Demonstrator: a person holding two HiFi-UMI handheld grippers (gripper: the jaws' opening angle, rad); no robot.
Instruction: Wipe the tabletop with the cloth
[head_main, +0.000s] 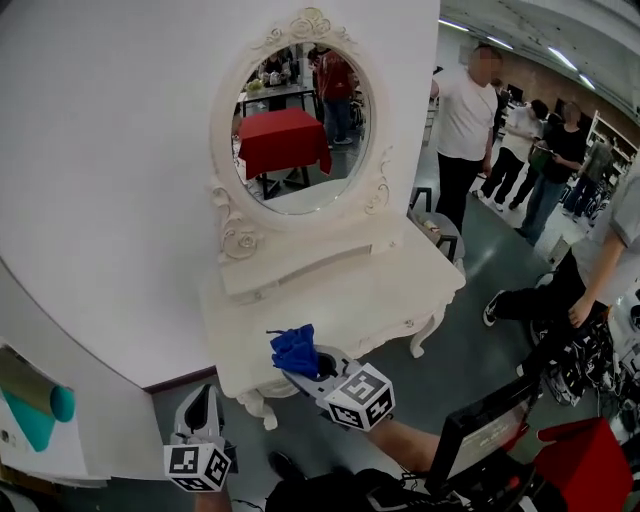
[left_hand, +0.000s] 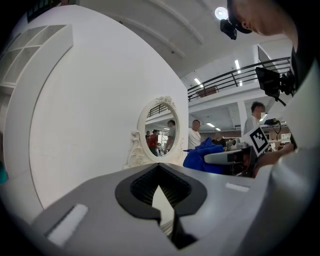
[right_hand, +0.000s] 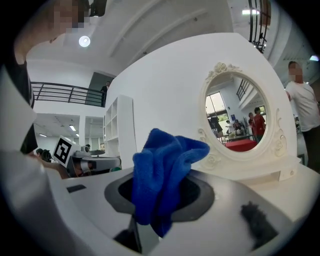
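Right gripper (head_main: 305, 372) is clamped on the fluffy blue cloth (right_hand: 162, 172), a bunched wad over the front edge of the smooth white table (head_main: 385, 290). I can't tell if it touches. A carved oval mirror (head_main: 297, 125) stands behind. Left gripper (head_main: 200, 408) sits low beside the table, its ribbed pads (left_hand: 150, 187) together and empty. The cloth's lower end is buried between the jaws.

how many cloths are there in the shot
1. A blue cloth is pinched in the jaws of the right gripper, near the front edge of the white dressing table. The left gripper holds none. Another could lie out of view.
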